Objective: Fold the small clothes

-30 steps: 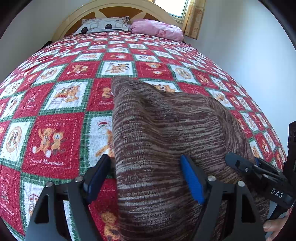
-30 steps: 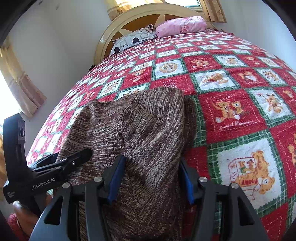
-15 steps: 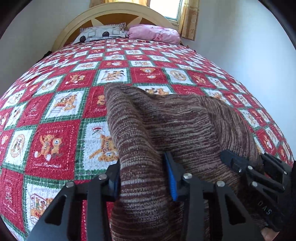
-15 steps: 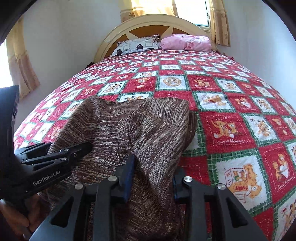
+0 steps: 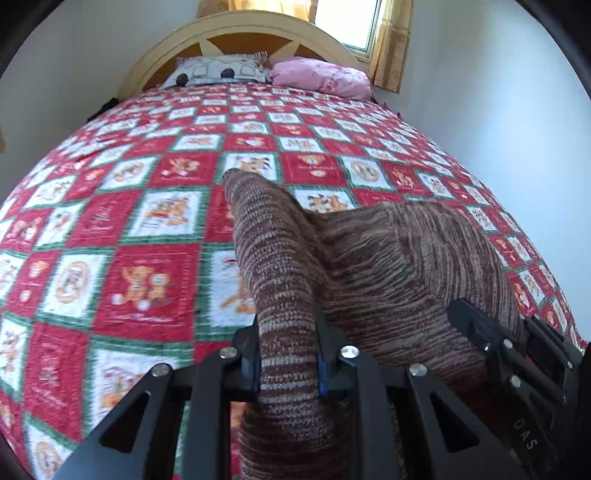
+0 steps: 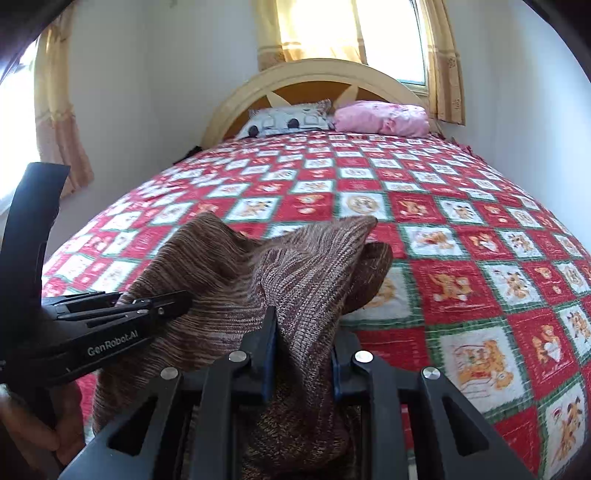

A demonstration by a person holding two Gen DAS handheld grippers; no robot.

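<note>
A brown striped knit garment lies on the near part of the bed and is lifted at its near edge. My left gripper is shut on the garment's left near edge, which bunches between the jaws. My right gripper is shut on the right near edge of the same garment. Each gripper shows in the other's view: the right one in the left wrist view, the left one in the right wrist view. The garment's far corners still rest on the quilt.
The bed is covered by a red, green and white patchwork quilt. A patterned pillow and a pink pillow lie at the wooden headboard. Walls stand close on both sides; curtained windows are behind.
Both grippers closed from open onto the garment's near edge. They have since risen, lifting and bunching the cloth off the quilt.
</note>
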